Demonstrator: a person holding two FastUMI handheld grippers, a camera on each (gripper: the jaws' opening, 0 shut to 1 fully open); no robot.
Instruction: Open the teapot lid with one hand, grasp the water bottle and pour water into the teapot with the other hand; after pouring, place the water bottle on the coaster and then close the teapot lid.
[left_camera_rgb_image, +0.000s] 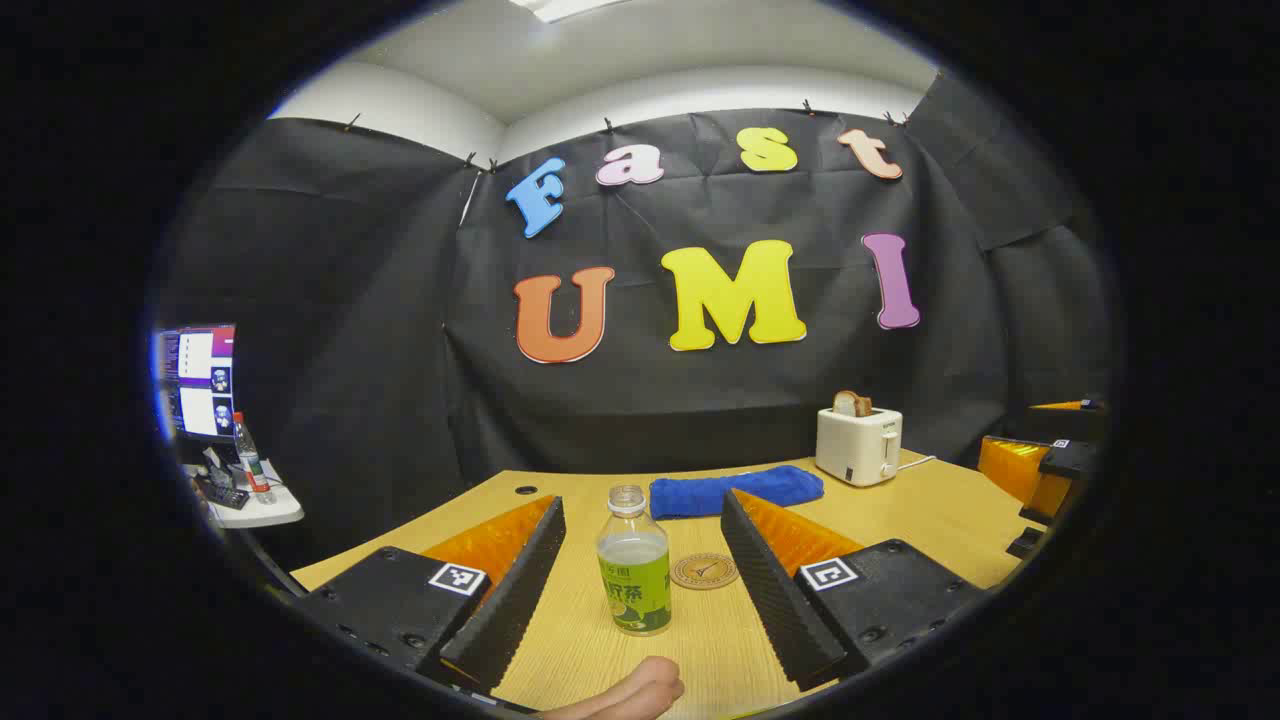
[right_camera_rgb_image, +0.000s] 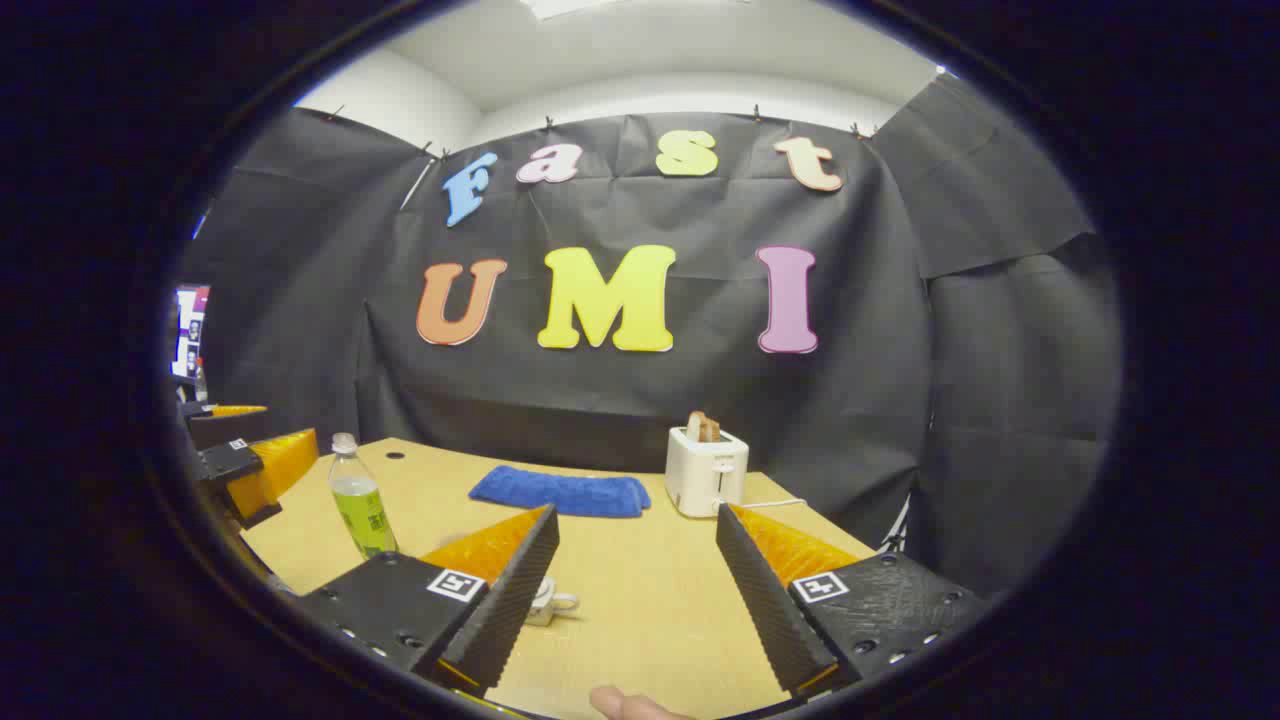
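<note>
A clear bottle (left_camera_rgb_image: 634, 565) with a green label and no cap stands upright on the wooden table (left_camera_rgb_image: 900, 520). It lies straight ahead in the gap of my open left gripper (left_camera_rgb_image: 642, 500), and neither finger touches it. A round brown coaster (left_camera_rgb_image: 704, 571) lies just right of it. In the right gripper view the bottle (right_camera_rgb_image: 362, 500) stands far left. A small white teapot (right_camera_rgb_image: 550, 603) peeks out from behind the left finger of my open right gripper (right_camera_rgb_image: 636, 512). Its lid is hidden.
A folded blue towel (left_camera_rgb_image: 735, 490) and a white toaster (left_camera_rgb_image: 858, 445) holding bread sit at the table's back. The right gripper (left_camera_rgb_image: 1040, 470) hovers at the table's right edge. A monitor (left_camera_rgb_image: 197, 380) and another bottle (left_camera_rgb_image: 250, 462) are on a side stand, left.
</note>
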